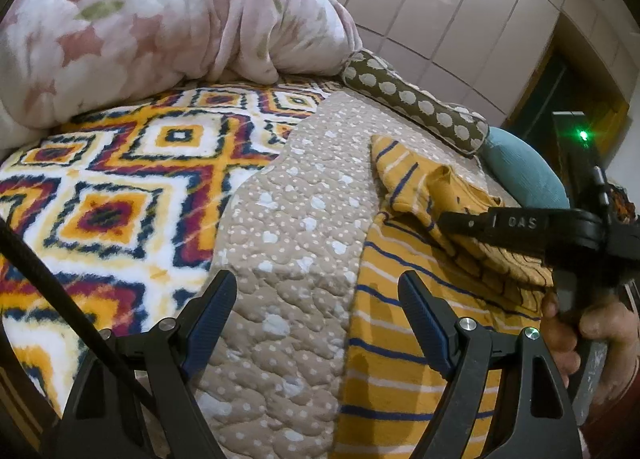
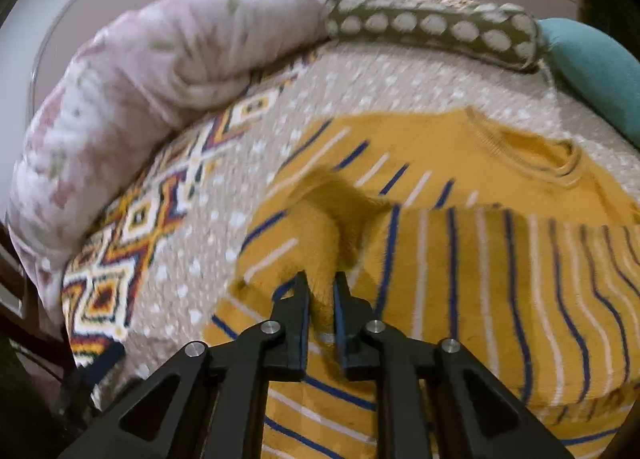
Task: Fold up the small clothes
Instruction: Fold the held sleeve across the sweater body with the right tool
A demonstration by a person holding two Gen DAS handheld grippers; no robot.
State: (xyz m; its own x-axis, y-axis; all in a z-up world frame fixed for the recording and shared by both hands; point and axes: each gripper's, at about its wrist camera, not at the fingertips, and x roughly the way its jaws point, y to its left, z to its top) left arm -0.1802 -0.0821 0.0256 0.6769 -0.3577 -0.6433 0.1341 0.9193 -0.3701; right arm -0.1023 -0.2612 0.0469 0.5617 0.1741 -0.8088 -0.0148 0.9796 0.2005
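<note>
So, 1 small garment on the bed: a mustard sweater (image 2: 460,259) w/ blue and white stripes, lying on the beige dotted quilt (image 1: 288,219), its neck opening toward the far pillows. Right tool (image 2: 320,291) is pinched together on a bunched fold of the sweater near its left side, fabric puckered up between the 2 fingers. In the left wrist view that same tool (image 1: 452,219) reaches in from the right over the sweater, w/ the person's right hand (image 1: 592,335) on its grip. Left tool (image 1: 316,291) is spread wide apart, holding nothing; 1 finger sits over the quilt, the other over the sweater's near striped edge. Also on the bed: 1 orange-and-navy diamond-print blanket (image 1: 120,195) to the left, 1 pink floral duvet (image 1: 152,23) heaped at the back, 1 brown bolster (image 1: 416,107) w/ white spots, and 1 teal cushion (image 1: 520,167) just beside it.
</note>
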